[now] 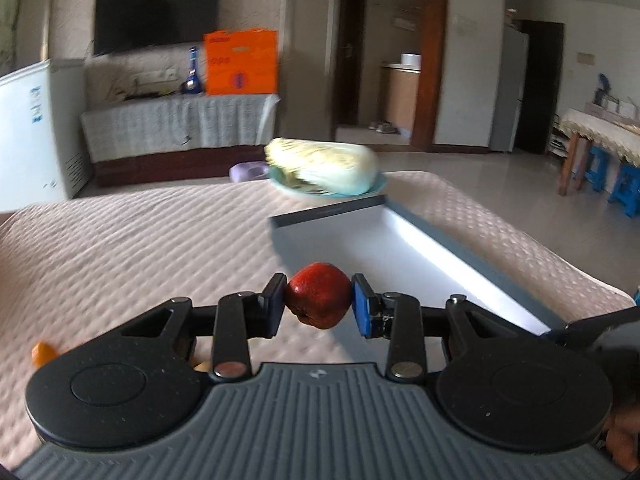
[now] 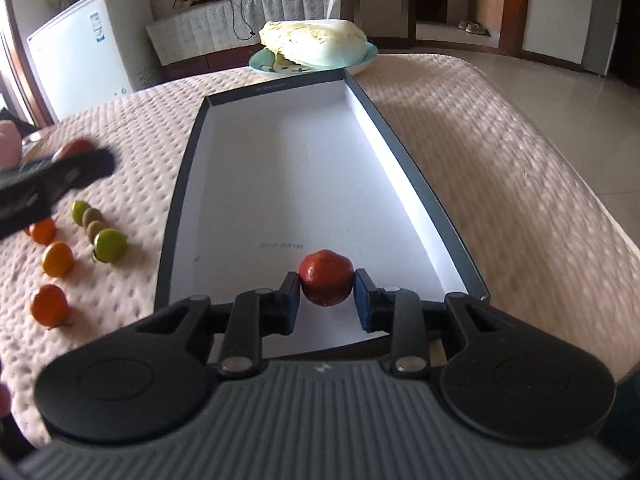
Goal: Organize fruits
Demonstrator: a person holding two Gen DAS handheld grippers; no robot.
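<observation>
The left gripper (image 1: 318, 304) pinches a small red fruit (image 1: 318, 295) between its blue pads, held over the table near the left edge of the tray (image 1: 460, 248). The right gripper (image 2: 327, 295) pinches a second red fruit (image 2: 326, 278) inside the tray (image 2: 180, 200), low at the near end by the right wall. The tray is long and shallow, with a dark rim and a white floor that is bare apart from that fruit. Its far end sits just beside a plate (image 2: 360, 63) carrying a cabbage (image 2: 316, 40), near the table's far edge.

To the left of the tray, loose fruit lies on the cloth: three orange ones (image 2: 58, 259), two green ones (image 2: 110, 245) and two brown kiwis (image 2: 95, 221) in a line. To the right, the cloth is bare up to the rounded table edge.

Faint blue print on the tray floor is too blurred to read, as are the marks on the orange bag (image 1: 241, 62).

A pink quilted cloth (image 2: 460, 140) covers the table. Behind stand a white freezer (image 1: 36, 128), a wall television (image 1: 157, 10) and a covered sideboard (image 1: 176, 120).
</observation>
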